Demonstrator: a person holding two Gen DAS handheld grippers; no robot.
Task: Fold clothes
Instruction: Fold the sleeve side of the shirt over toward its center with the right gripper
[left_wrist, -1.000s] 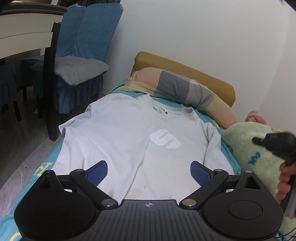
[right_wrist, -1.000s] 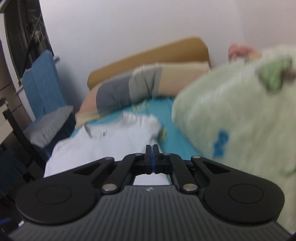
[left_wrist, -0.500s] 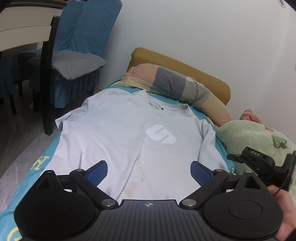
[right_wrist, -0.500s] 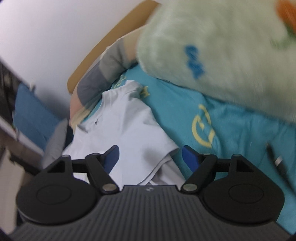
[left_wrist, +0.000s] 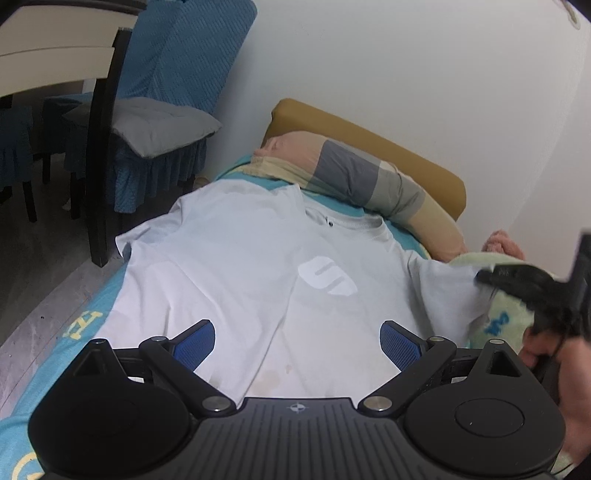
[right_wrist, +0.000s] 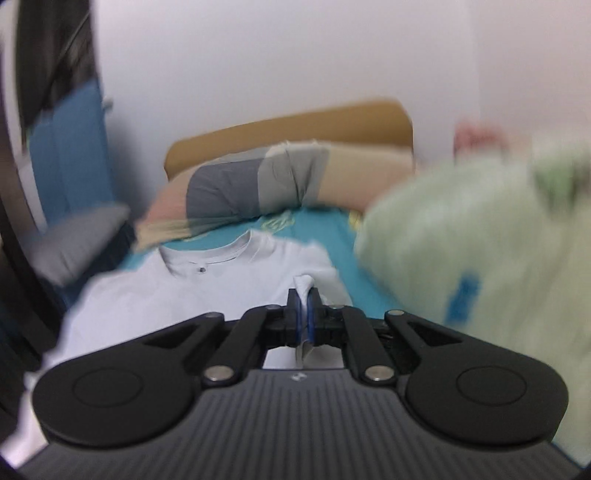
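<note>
A white T-shirt (left_wrist: 236, 266) with a white logo lies flat, front up, on the teal bed sheet (left_wrist: 85, 314), collar toward the pillow. My left gripper (left_wrist: 297, 338) is open and empty, hovering over the shirt's lower part. My right gripper (right_wrist: 303, 308) is shut on the shirt's right sleeve (right_wrist: 304, 286), white cloth pinched between its pads. In the left wrist view the right gripper (left_wrist: 524, 280) holds the sleeve (left_wrist: 450, 284) out at the shirt's right edge. The right wrist view is blurred.
A striped pillow (left_wrist: 369, 181) lies against the tan headboard (left_wrist: 369, 136). A pale green plush blanket (right_wrist: 461, 258) is bunched at the bed's right side. A blue-covered chair (left_wrist: 166, 110) with a grey cushion and a dark table leg (left_wrist: 99, 147) stand left of the bed.
My right gripper was open over the sleeve half a second ago; it has shut on the sleeve and pulled it outward. The left gripper stayed open and moved slightly closer to the shirt.
</note>
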